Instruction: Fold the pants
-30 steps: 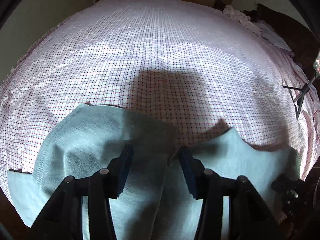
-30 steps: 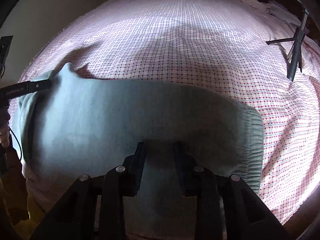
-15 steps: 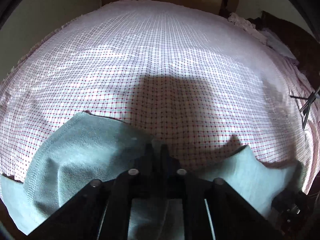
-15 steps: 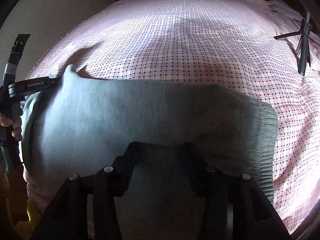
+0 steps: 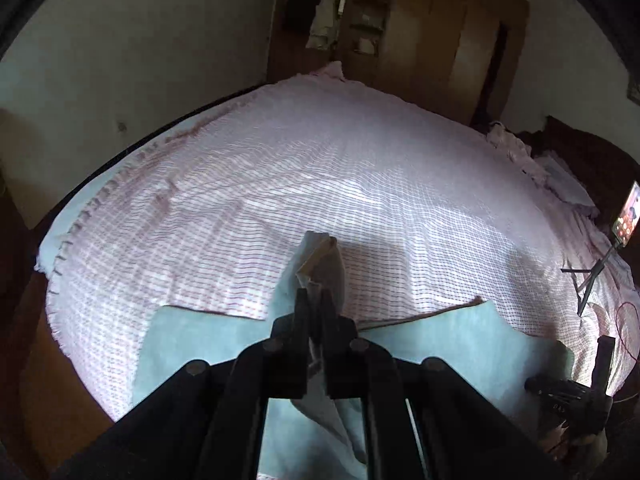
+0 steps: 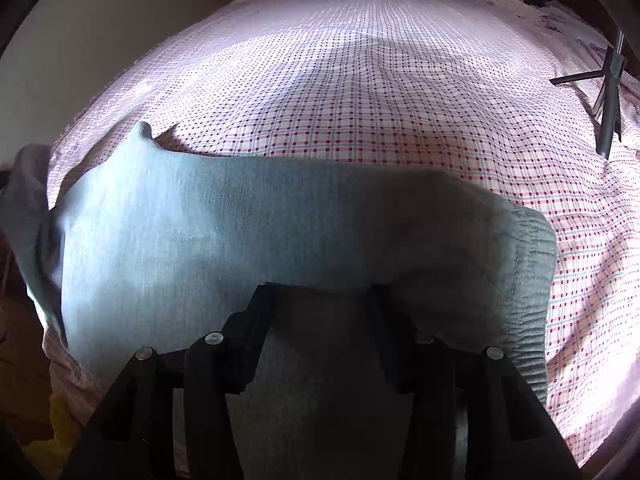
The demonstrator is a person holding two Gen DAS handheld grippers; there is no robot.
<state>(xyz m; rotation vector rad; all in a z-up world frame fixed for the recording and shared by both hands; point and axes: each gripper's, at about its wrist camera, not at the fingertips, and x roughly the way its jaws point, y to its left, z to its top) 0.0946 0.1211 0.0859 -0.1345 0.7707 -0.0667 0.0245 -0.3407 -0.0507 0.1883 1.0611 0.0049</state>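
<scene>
Light grey-blue pants (image 6: 240, 220) lie spread across the near edge of the bed, with the elastic waistband (image 6: 532, 260) at the right. In the left wrist view the pants (image 5: 460, 340) stretch left and right below me. My left gripper (image 5: 314, 296) is shut on a bunched fold of the pants (image 5: 320, 252) and holds it up off the bed. My right gripper (image 6: 324, 288) rests low over the middle of the pants with its jaws apart. Grey cloth shows between them and the pads do not press it.
The bed carries a pink checked sheet (image 5: 360, 168) that runs far ahead. A phone on a tripod (image 5: 624, 216) stands at the right, and the tripod (image 6: 610, 80) also shows in the right wrist view. Crumpled clothes (image 5: 512, 148) lie at the far right. A wall runs along the left.
My left gripper closed on the pants' edge, then rose and drew back with the fold in it. My right gripper's jaws spread wider while it stayed in place.
</scene>
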